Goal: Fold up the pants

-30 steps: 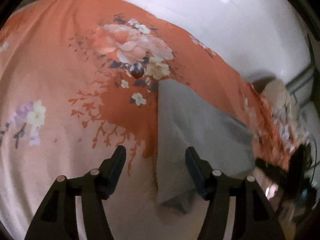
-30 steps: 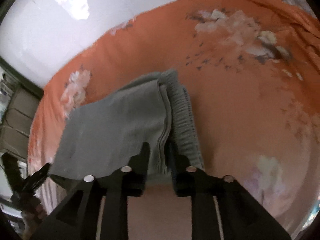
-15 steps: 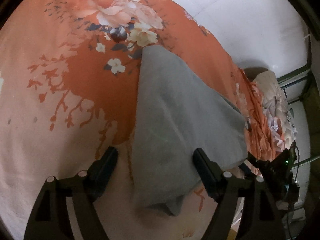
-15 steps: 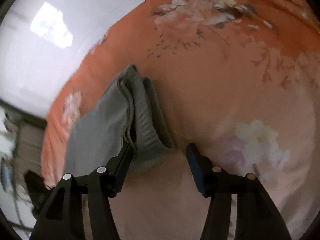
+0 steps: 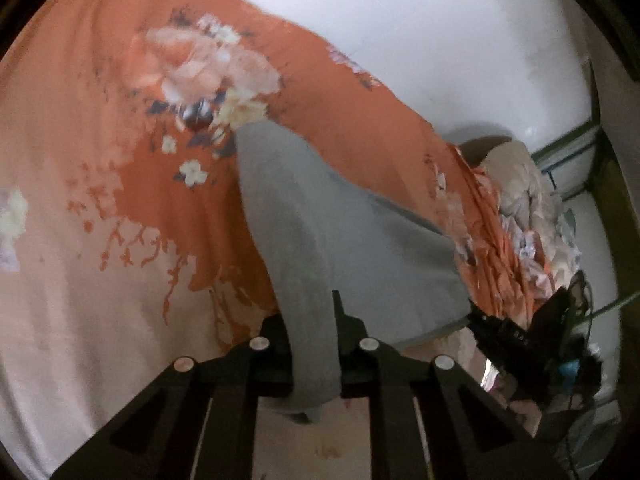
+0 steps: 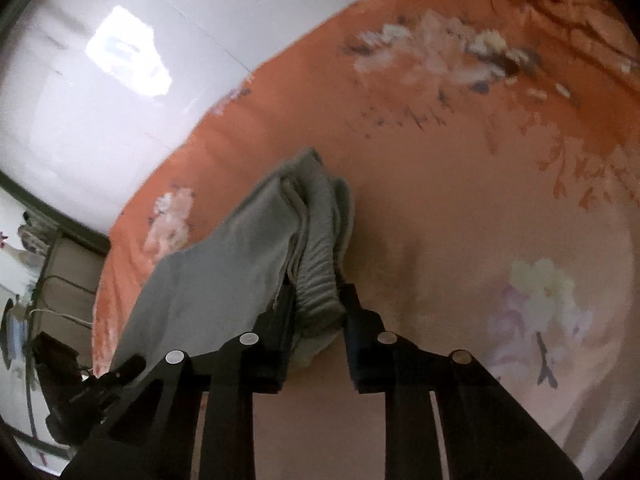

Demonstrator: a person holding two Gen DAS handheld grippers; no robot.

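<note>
The grey pants lie folded on an orange floral bedsheet. My left gripper is shut on the near fold edge of the pants, and the cloth runs up between its jaws. In the right wrist view the pants show their ribbed elastic waistband toward me. My right gripper is shut on that waistband end. Each gripper shows at the far edge of the other's view: the right gripper in the left wrist view, the left gripper in the right wrist view.
A white glossy wall runs behind the bed. A crumpled floral quilt lies at the bed's far end. A green metal bed frame stands beyond it. The sheet stretches flat to the right of the pants.
Both grippers were open half a second ago, astride the pants' ends. Now both have closed on the cloth, the left on the fold edge, the right on the waistband.
</note>
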